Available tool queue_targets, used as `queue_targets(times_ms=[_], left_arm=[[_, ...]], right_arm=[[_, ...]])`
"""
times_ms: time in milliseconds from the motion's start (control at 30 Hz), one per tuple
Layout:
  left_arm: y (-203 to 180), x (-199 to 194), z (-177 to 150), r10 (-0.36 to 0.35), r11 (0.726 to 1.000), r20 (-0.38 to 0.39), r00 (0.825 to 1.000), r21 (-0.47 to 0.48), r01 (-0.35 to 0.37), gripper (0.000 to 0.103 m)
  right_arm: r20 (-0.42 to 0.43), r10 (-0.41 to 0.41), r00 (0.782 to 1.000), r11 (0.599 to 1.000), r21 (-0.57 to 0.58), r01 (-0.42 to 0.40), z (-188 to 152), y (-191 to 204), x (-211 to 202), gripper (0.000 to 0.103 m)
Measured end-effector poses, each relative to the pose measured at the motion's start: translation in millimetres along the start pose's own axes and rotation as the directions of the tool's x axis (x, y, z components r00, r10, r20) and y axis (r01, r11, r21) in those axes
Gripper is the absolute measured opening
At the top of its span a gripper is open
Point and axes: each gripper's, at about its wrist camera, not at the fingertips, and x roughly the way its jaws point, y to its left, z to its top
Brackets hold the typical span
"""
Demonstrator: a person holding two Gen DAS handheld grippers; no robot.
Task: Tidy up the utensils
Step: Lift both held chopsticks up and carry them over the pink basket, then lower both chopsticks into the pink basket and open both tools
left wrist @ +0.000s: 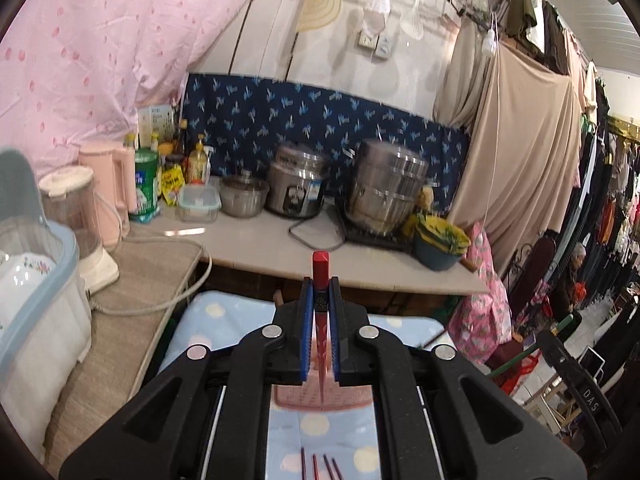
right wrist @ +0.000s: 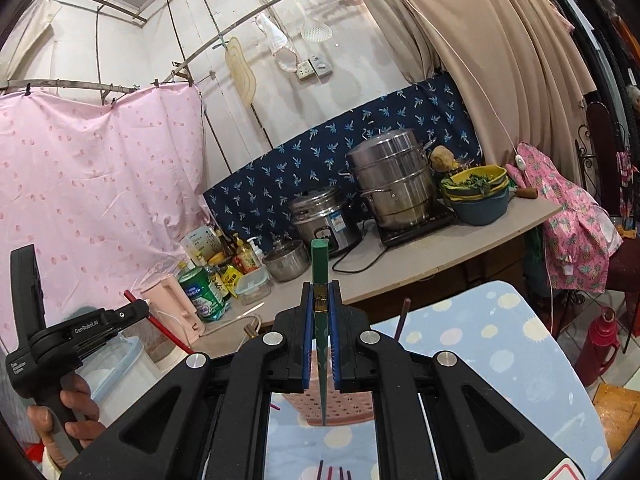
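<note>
Left gripper [left wrist: 320, 332]: your jaws pinch the red chopstick [left wrist: 321, 276] upright, above the pink basket [left wrist: 320, 398].
Right gripper [right wrist: 320, 332]: clamped on the green chopstick [right wrist: 320, 276], tip over the same basket [right wrist: 344, 404].
Loose chopsticks [left wrist: 320, 468]: on the spotted cloth [left wrist: 224, 320], nearer you than the basket.
Advice: lower each tip inside the basket rim before releasing, one at a time.

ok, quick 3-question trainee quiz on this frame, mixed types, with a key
1. True or false: the left tool is shut on a red chopstick.
2. What colour is the chopstick in the right tool? A) purple B) green C) white
3. Fill in: below both tools stands a pink perforated ____ on the dotted blue cloth.

Key: 1 true; 2 B; 3 basket
</note>
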Motion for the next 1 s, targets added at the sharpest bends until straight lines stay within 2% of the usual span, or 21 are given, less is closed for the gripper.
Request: queue_targets(times_ms=[167,300,500,767,1000], left_arm=[[-4,14,23,0.011,1.0,0.068,0.998,0.001,-0.011,0.007],[-3,35,28,0.031,0.999,0.08,0.996,0.003,-0.032,0.007],[4,65,15,0.047,0.999,0.04,0.998,0.0,-0.047,0.007],[13,93,-9,0.056,0.998,-0.024,0.998,0.001,-0.056,0.007],[16,100,-16,0.058,0.998,-0.044,0.997,0.003,-0.058,0.007]], right_arm=[[0.035,0.0,0.999,1.0,-0.005,0.0,17,7,27,0.007],[0.038,-0.006,0.999,1.0,-0.002,0.006,23,8,52,0.007],[0.008,-0.029,1.0,0.999,-0.02,0.029,17,7,90,0.007],[-0.033,-0.041,0.999,0.999,-0.01,0.041,0,-2,116,0.007],[-0.002,0.001,1.0,1.0,-0.005,-0.001,11,6,108,0.007]])
